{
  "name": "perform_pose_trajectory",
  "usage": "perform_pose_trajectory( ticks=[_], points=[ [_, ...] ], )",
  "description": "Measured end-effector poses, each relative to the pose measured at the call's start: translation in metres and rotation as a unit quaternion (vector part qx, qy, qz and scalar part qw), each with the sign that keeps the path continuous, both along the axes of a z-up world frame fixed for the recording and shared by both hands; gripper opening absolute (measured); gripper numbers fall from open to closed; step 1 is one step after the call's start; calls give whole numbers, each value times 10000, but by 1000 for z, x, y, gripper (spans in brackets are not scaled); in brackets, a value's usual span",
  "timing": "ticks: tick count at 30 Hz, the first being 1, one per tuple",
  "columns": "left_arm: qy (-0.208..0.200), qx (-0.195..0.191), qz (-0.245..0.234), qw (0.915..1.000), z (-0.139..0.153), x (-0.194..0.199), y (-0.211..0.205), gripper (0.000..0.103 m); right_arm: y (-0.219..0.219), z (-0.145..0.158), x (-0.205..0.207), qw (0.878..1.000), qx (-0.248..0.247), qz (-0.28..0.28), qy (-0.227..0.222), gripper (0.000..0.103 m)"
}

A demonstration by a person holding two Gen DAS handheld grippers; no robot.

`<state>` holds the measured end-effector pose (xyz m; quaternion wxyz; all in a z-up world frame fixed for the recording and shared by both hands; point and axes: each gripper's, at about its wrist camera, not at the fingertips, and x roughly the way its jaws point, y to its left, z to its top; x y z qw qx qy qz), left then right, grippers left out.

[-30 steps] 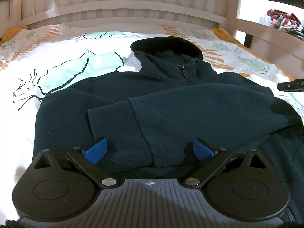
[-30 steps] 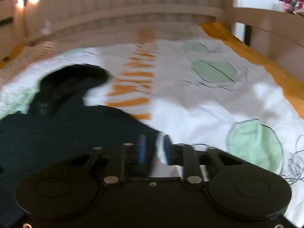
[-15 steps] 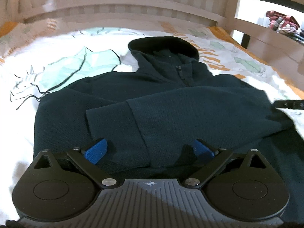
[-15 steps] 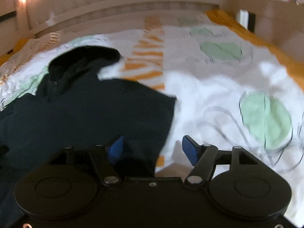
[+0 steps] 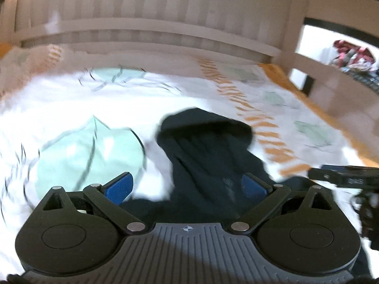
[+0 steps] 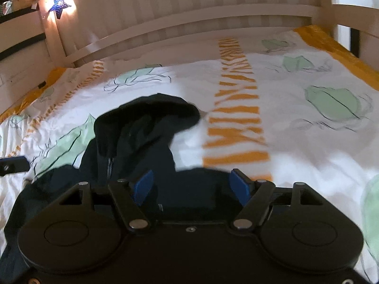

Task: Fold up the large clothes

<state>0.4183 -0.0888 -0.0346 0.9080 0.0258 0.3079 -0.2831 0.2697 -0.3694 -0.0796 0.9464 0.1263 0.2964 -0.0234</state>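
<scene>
Dark hoodie (image 5: 208, 156) lies on bed w/ printed sheet (image 6: 296, 123). Left gripper (image 5: 187, 185) & right gripper (image 6: 193, 187) fingers both spread, holding nothing.

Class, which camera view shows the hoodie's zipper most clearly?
The right wrist view: the zipper on the hoodie appears as a sharp line below the hood. The left wrist view is motion-blurred, so the hoodie there is only a dark shape with no zipper discernible.
</scene>
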Motion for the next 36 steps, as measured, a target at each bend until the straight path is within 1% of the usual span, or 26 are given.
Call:
perform_pose_trajectory(
  ticks=[4,6,9,11,13,16,18,19,20,21,23,25,26,29,32,34,36],
  points=[
    [86,239,182,9995,-18,49,-26,99,0,-10,40,10000,70,9,61,78],
    [99,343,288,9989,-27,65,-34,99,-1,-17,59,9999,126,-6,96,78],
    [11,619,358,9974,-38,82,-49,99,-1,-26,82,9998,137,4,121,78],
    [-121,930,231,9953,-45,92,-62,99,1,-30,95,9998,102,61,138,78],
    [-319,1309,87,9908,-51,98,-77,99,4,-34,108,9998,32,112,175,78],
    [-576,1737,-27,9831,-57,106,-92,99,10,-40,120,9996,22,195,213,78],
    [-707,1912,31,9790,-60,115,-98,99,12,-43,125,9995,18,218,231,78],
    [-797,1949,135,9775,-60,118,-98,99,13,-44,126,9995,23,220,242,78],
    [-889,1922,340,9767,-58,121,-94,99,13,-45,127,9994,25,219,248,78],
    [-901,1794,584,9779,-56,126,-87,99,14,-45,127,9995,21,222,244,78],
    [-622,1258,1142,9835,-51,138,-62,99,14,-45,127,9994,-23,239,231,78],
    [-261,796,1462,9857,-50,147,-36,99,15,-44,130,9994,-90,241,221,79],
    [-132,716,1521,9857,-53,151,-25,99,15,-44,131,9994,-121,236,215,79],
    [-21,882,1480,9850,-65,151,-7,103,19,-44,136,9994,-175,204,213,79],
    [103,876,1357,9868,-76,147,-1,103,25,-46,140,9993,-215,226,228,79],
    [61,877,1260,9881,-80,145,-2,103,30,-46,143,9987,-319,301,258,79],
    [-56,974,1098,9892,-79,146,-9,103,34,-44,147,9975,-499,415,269,79]
  ],
)
